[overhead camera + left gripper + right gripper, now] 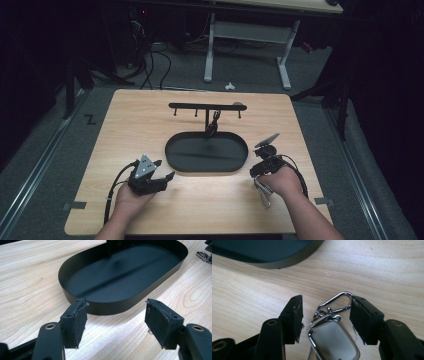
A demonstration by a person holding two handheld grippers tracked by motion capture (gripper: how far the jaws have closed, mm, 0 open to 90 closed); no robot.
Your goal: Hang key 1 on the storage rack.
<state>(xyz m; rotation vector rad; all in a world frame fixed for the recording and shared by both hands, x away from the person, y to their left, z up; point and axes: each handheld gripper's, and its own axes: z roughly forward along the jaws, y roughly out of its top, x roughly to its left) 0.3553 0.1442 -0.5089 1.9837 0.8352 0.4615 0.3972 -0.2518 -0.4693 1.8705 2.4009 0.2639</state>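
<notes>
Keychain (332, 338) lies flat on my table (150, 115), between the spread jaws of my right gripper (325, 315), ungrasped. Left gripper (116, 320) gapes empty at seven o'clock of the black tray (120, 277). Something, perhaps another keychain (212, 125), hangs from the rack (205, 106).

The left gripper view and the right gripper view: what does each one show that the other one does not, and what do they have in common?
The left gripper view alone shows the whole oval black tray, with the foot of an upright post standing in it, and the left gripper with its jaws apart and nothing between them.

The right gripper view alone shows the right gripper, jaws open, on either side of a keychain lying on the table: a pale tag in a chrome frame, with a silver clasp.

Both show the light wooden table and part of the tray's black wall.
</notes>
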